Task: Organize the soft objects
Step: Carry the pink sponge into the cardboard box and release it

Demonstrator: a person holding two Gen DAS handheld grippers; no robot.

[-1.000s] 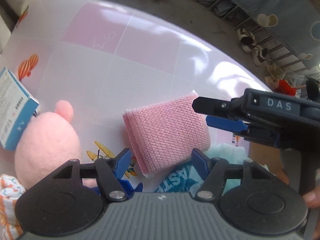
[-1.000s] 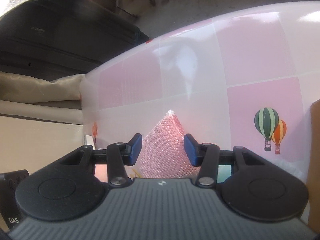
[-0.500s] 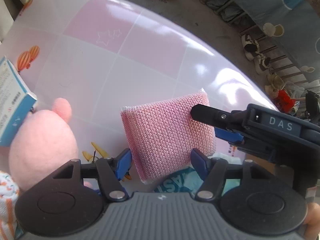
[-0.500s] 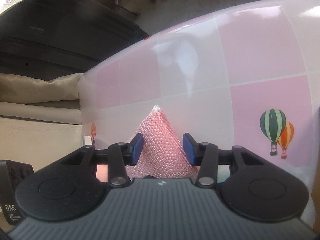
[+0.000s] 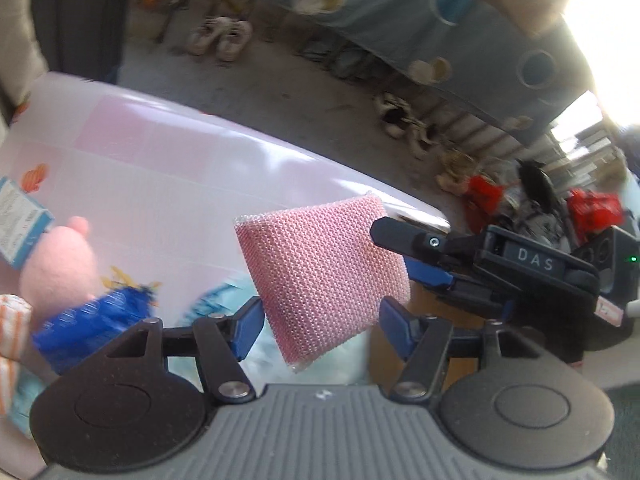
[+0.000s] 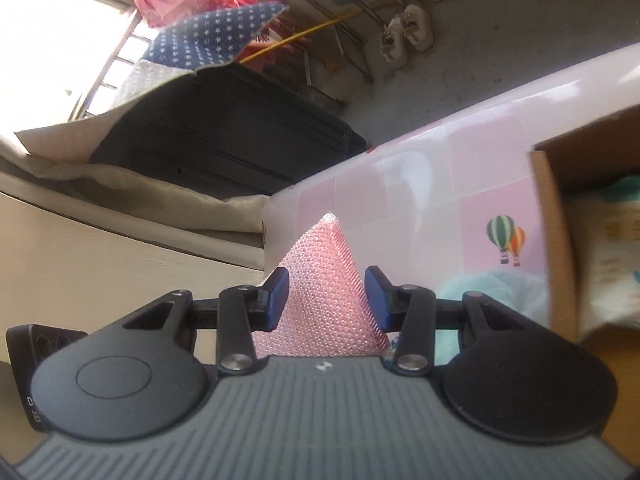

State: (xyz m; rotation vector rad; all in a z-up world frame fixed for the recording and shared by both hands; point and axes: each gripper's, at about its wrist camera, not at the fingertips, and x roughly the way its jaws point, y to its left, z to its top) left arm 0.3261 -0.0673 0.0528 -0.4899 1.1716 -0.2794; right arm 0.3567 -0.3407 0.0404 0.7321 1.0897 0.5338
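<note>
A pink knitted sponge point(image 5: 320, 276) hangs in the air above the pink checked table point(image 5: 168, 176). My right gripper point(image 6: 325, 296) is shut on the sponge point(image 6: 320, 292) and holds it by one edge; its black fingers point(image 5: 404, 236) show in the left wrist view at the sponge's right side. My left gripper point(image 5: 320, 320) is open, its blue pads either side of the sponge's lower corner without touching it. A pink plush toy point(image 5: 60, 268), a blue fuzzy item point(image 5: 88, 320) and a light blue cloth point(image 5: 216, 300) lie on the table at the left.
A cardboard box point(image 6: 560, 248) with a patterned cloth point(image 6: 612, 248) inside stands at the right of the table. A blue and white carton point(image 5: 20, 224) and an orange striped cloth point(image 5: 12, 336) lie at the left. The floor with shoes point(image 5: 220, 40) lies beyond the table's edge.
The right gripper has lifted the pink sponge up off the table. Both cameras have risen and tilted, so more floor and the cardboard box show.
</note>
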